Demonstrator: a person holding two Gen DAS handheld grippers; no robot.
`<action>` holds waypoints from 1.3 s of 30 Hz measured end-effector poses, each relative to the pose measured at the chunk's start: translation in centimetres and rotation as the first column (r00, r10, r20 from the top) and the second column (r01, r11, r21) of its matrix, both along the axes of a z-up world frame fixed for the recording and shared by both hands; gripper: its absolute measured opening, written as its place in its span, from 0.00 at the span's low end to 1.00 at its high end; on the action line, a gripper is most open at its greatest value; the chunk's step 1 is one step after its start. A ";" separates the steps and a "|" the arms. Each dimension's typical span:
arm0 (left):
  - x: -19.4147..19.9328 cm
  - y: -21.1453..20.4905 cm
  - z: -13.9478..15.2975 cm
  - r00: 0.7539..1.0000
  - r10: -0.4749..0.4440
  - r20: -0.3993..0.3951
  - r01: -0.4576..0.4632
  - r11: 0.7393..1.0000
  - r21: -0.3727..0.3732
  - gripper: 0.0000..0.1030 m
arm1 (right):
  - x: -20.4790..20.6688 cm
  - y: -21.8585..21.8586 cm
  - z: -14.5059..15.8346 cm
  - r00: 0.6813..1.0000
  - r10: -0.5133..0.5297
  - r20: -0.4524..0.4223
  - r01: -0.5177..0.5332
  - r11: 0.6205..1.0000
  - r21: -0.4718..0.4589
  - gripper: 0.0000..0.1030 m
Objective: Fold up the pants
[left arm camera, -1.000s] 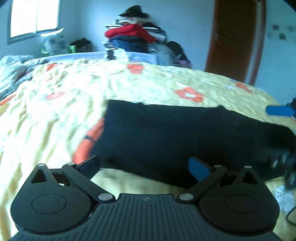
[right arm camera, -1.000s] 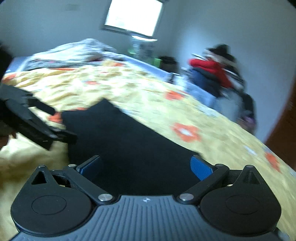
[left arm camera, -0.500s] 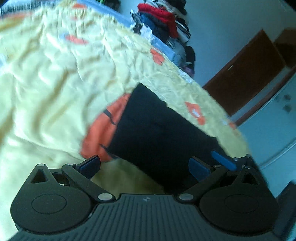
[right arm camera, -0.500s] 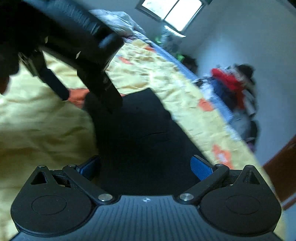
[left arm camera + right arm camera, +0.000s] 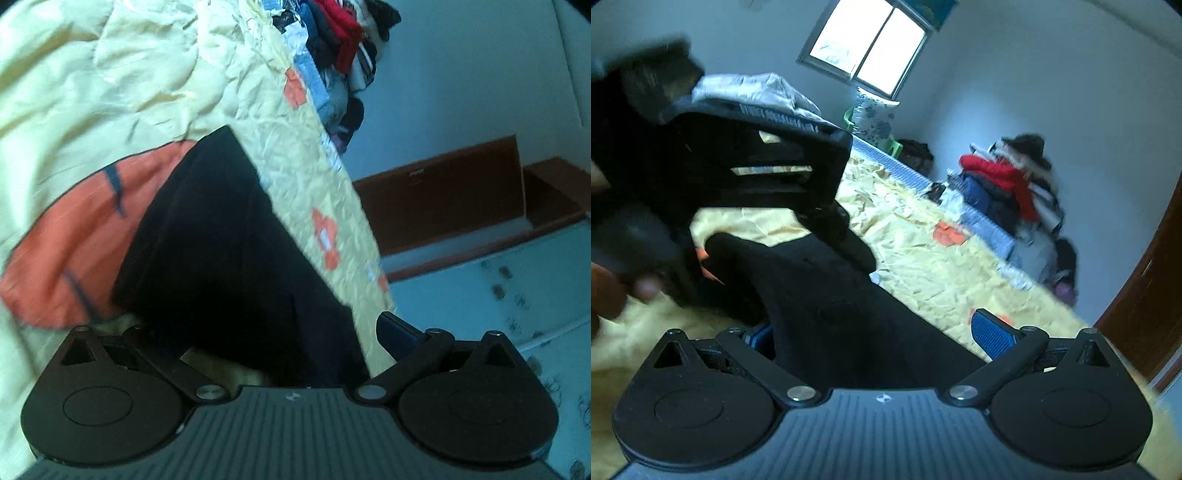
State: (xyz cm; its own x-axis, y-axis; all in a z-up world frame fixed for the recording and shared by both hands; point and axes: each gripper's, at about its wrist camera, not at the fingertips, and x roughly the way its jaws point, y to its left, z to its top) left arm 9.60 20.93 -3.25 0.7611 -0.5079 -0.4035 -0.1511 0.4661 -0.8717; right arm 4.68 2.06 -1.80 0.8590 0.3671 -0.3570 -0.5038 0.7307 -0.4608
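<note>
Black pants (image 5: 221, 240) lie flat on a yellow bedspread (image 5: 110, 74) with orange flowers. My left gripper (image 5: 273, 332) is open and tilted low over the near end of the pants, with cloth lying between its wide-apart fingers; its left pad is hidden behind the cloth. My right gripper (image 5: 875, 336) is open too, and the pants (image 5: 831, 295) rise in a hump between its blue pads (image 5: 991, 332). The left gripper's body (image 5: 757, 173) looms just ahead at the upper left, with a person's hand (image 5: 609, 295) under it.
A pile of clothes (image 5: 1008, 184) sits at the far side of the bed, also seen as the clothes pile (image 5: 343, 33). A brown door (image 5: 443, 199) stands beyond the bed's edge. A window (image 5: 871, 44) and crumpled grey bedding (image 5: 757, 88) are at the back.
Both grippers have come down close to the near end of the pants and rolled over. The left gripper has swung in front of the right camera. Cloth now sits between both pairs of fingers.
</note>
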 end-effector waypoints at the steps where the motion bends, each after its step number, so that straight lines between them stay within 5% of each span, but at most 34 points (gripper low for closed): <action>1: 0.4 -0.1 0.0 1.000 0.010 0.010 -0.010 1.000 0.000 0.99 | -0.3 -0.5 0.5 0.999 0.028 -0.036 -0.027 0.999 0.027 1.00; 5: 1.3 -0.4 0.2 0.999 0.013 0.033 -0.015 0.999 0.042 0.93 | -0.5 -4.1 3.7 0.980 0.146 -0.138 -0.110 0.965 0.239 1.00; 7: 1.4 -0.7 -0.1 1.000 0.015 0.027 -0.016 0.997 0.069 0.67 | 0.5 -5.6 4.6 0.973 0.150 -0.176 -0.089 0.945 0.313 1.00; 9: 1.4 -0.6 -0.7 0.999 0.035 -0.015 -0.033 0.994 0.100 0.42 | 2.2 -5.8 4.5 0.973 0.111 -0.203 -0.049 0.956 0.289 0.94; 11: 1.0 -0.4 -1.1 0.998 0.056 -0.016 -0.053 0.992 0.115 0.31 | 3.9 -4.9 3.5 0.974 0.057 -0.219 -0.012 0.979 0.201 0.49; 13: 0.7 -0.5 -1.1 0.998 0.063 -0.010 -0.061 0.987 0.149 0.22 | 4.9 -4.2 2.3 0.964 0.052 -0.262 -0.006 0.985 0.174 0.31; 16: 0.2 -1.8 0.1 0.997 0.055 0.046 -0.066 0.954 0.294 0.19 | 6.0 -3.2 0.8 0.940 0.082 -0.332 -0.023 0.983 0.180 0.31; 22: -1.4 -6.4 4.1 0.983 -0.019 0.182 -0.093 0.805 0.585 0.17 | 5.6 -3.0 0.6 0.940 0.137 -0.312 -0.073 0.975 0.208 0.31; 24: -1.9 -7.6 5.2 0.974 -0.060 0.218 -0.086 0.793 0.604 0.18 | 5.7 -4.4 1.2 0.935 0.169 -0.313 -0.081 0.958 0.274 0.31; 28: -2.4 -11.9 7.9 0.947 -0.152 0.282 -0.088 0.725 0.684 0.18 | 4.5 -8.4 2.8 0.944 0.169 -0.283 -0.048 0.920 0.390 0.31; 39: -1.4 -26.0 9.7 0.859 -0.403 0.315 0.029 0.653 0.757 0.20 | 1.3 -22.5 4.5 0.963 0.056 -0.265 0.104 0.826 0.554 0.31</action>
State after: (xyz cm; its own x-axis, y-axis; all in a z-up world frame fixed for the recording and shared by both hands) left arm 8.16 -5.06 6.43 0.8451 -0.3801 -0.3760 0.3291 0.9241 -0.1945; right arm 5.97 -20.41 2.69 0.7760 0.5516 -0.3060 -0.5240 0.8337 0.1740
